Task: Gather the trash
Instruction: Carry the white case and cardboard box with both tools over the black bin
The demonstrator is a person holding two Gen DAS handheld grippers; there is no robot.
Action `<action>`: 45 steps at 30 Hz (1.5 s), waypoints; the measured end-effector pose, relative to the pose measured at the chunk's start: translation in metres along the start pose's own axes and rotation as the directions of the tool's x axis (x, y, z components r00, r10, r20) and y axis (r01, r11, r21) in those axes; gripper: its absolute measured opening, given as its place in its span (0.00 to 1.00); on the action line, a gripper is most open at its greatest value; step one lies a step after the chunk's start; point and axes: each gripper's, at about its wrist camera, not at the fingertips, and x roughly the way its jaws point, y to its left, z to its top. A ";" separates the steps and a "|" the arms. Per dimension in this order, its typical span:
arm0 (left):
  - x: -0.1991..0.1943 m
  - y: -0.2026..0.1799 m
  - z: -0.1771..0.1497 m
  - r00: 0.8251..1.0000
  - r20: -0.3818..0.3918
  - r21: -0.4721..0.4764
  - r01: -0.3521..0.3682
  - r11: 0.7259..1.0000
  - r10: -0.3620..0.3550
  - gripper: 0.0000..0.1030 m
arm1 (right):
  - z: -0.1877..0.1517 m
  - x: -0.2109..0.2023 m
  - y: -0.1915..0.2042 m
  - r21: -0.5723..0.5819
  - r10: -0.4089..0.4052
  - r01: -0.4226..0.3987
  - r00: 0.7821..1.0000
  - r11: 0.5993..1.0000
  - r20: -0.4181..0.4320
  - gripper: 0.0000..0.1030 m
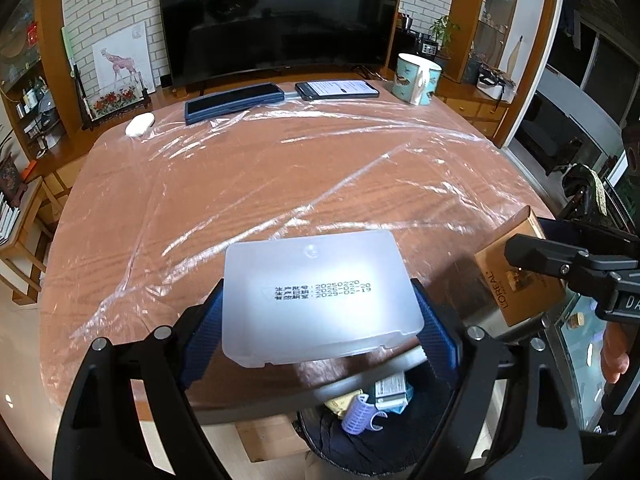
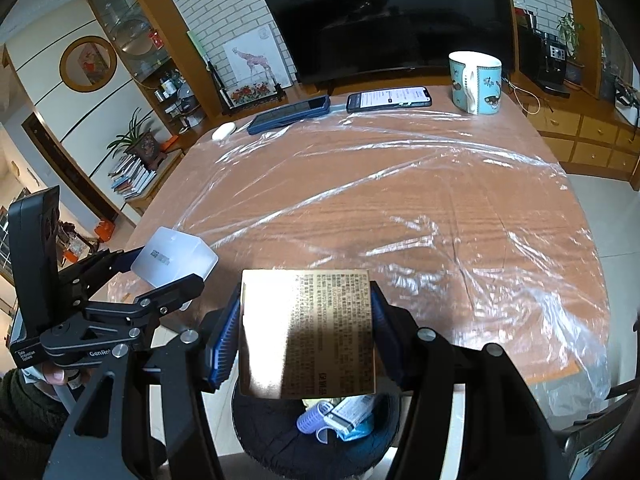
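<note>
A living room, with a film-covered wooden worktop (image 1: 280, 184). My left tongs (image 1: 320, 320) clamp a frosted plastic box (image 1: 320, 296) and my right tongs (image 2: 308, 332) a gold L'Oréal carton (image 2: 308, 332), both held past the edge above the black-lined bin (image 2: 280, 440), ready to drop, I judge.

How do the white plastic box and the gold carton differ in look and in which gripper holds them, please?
The white plastic box is translucent and frosted, with a short printed date code; the gold carton is opaque, shiny gold card covered in dense print. The left gripper holds the box, while the right gripper holds the carton. Both are clamped between blue pads above the trash bin.
</note>
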 end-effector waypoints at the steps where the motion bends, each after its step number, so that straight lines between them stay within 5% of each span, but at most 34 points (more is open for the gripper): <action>1: -0.001 -0.001 -0.003 1.000 0.000 0.006 0.006 1.000 -0.006 0.84 | -0.003 -0.001 0.000 -0.002 0.001 -0.001 1.000 1.000 -0.004 0.56; 45: -0.009 -0.057 -0.086 0.987 -0.139 0.165 0.099 0.981 -0.076 0.84 | -0.077 -0.006 0.014 -0.090 0.023 -0.036 0.990 0.995 -0.143 0.56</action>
